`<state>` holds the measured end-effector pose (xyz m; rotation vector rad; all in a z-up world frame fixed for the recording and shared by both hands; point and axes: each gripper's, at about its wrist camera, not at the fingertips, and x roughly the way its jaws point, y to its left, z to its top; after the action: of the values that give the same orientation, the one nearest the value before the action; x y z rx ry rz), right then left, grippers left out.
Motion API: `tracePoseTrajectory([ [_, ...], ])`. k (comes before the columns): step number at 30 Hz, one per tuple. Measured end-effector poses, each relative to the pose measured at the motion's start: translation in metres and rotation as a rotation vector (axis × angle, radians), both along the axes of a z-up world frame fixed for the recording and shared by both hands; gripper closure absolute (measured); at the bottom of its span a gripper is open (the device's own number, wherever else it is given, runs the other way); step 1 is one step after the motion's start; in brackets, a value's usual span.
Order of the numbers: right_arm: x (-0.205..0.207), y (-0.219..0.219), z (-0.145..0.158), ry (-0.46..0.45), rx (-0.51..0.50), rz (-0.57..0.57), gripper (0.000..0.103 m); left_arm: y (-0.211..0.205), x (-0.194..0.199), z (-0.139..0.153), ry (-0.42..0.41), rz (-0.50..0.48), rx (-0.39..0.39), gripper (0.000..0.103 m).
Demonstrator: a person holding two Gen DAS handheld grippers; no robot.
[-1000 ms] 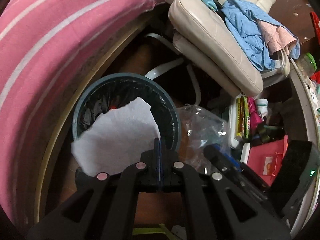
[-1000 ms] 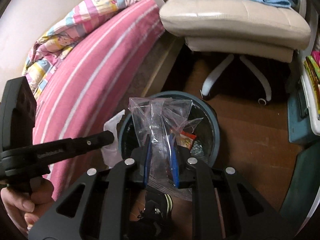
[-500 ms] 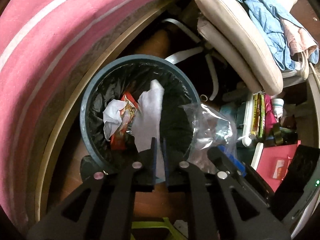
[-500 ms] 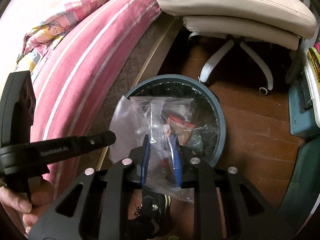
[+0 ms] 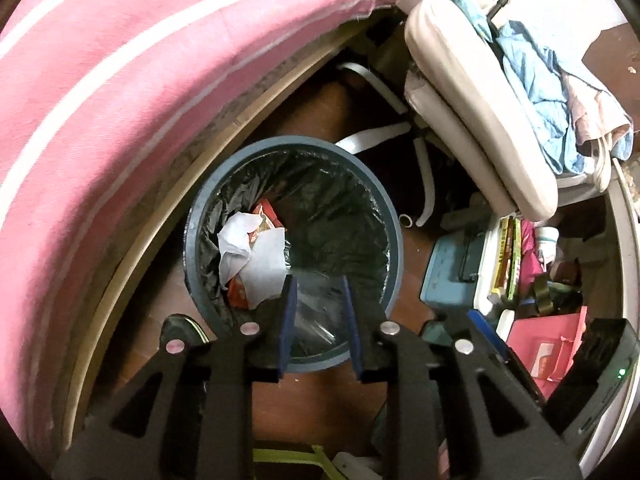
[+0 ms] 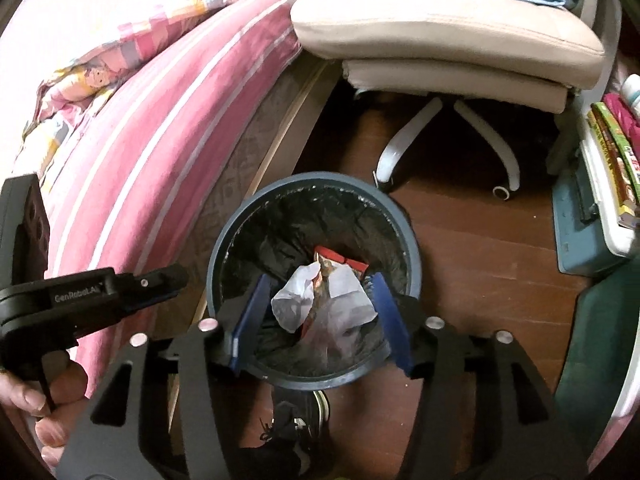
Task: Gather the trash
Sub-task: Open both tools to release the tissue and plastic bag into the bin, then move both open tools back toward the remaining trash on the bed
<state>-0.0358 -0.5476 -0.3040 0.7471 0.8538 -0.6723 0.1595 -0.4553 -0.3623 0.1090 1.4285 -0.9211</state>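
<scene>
A round blue-grey trash bin [image 5: 394, 236] [image 6: 412, 256] with a black liner stands on the wood floor beside the bed. Inside lie white tissues [image 5: 262, 266] [image 6: 294, 300], a red snack wrapper [image 5: 266, 212] [image 6: 334, 258] and a clear plastic bag [image 5: 316, 312] [image 6: 332, 328]. My left gripper [image 5: 318, 284] is open and empty above the bin's near rim. My right gripper [image 6: 318, 284] is open and empty above the bin. The left gripper also shows in the right wrist view [image 6: 176, 276], left of the bin.
A pink striped mattress [image 5: 120, 72] [image 6: 152, 120] borders the bin on the left. A beige office chair [image 5: 480, 120] [image 6: 440, 28] with white legs stands behind. A teal box [image 5: 452, 268] [image 6: 580, 224], books and a pink box [image 5: 540, 352] crowd the right. A black shoe [image 6: 296, 420] lies in front of the bin.
My left gripper opened and the white tissue dropped into the bin. My right gripper opened and the clear plastic bag fell into the bin. Both grippers are empty now.
</scene>
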Motion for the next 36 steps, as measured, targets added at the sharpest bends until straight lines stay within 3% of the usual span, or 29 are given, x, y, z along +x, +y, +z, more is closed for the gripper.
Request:
tracePoseTrajectory([
  [7, 0.002, 0.018, 0.037, -0.057, -0.043, 0.031, 0.045, 0.031, -0.001, 0.034, -0.031, 0.058, -0.073, 0.080],
  [12, 0.016, 0.056, 0.086, -0.142, -0.100, 0.131, 0.045, 0.064, -0.004, 0.076, -0.123, 0.127, -0.134, 0.079],
  [16, 0.030, 0.091, 0.122, -0.191, -0.150, 0.220, 0.045, 0.093, -0.002, 0.100, -0.149, 0.193, -0.186, 0.079],
  [21, 0.050, 0.137, 0.164, -0.255, -0.202, 0.321, 0.045, 0.162, 0.012, 0.137, -0.175, 0.316, -0.270, 0.079],
  [26, 0.079, 0.192, 0.201, -0.321, -0.225, 0.442, 0.045, 0.244, 0.034, 0.171, -0.141, 0.436, -0.379, 0.078],
  [32, 0.124, 0.270, 0.226, -0.367, -0.246, 0.611, 0.045, 0.344, 0.044, 0.193, -0.235, 0.577, -0.381, 0.078],
  [36, 0.156, 0.324, 0.229, -0.378, -0.261, 0.720, 0.045, 0.400, 0.050, 0.186, -0.270, 0.662, -0.336, 0.077],
])
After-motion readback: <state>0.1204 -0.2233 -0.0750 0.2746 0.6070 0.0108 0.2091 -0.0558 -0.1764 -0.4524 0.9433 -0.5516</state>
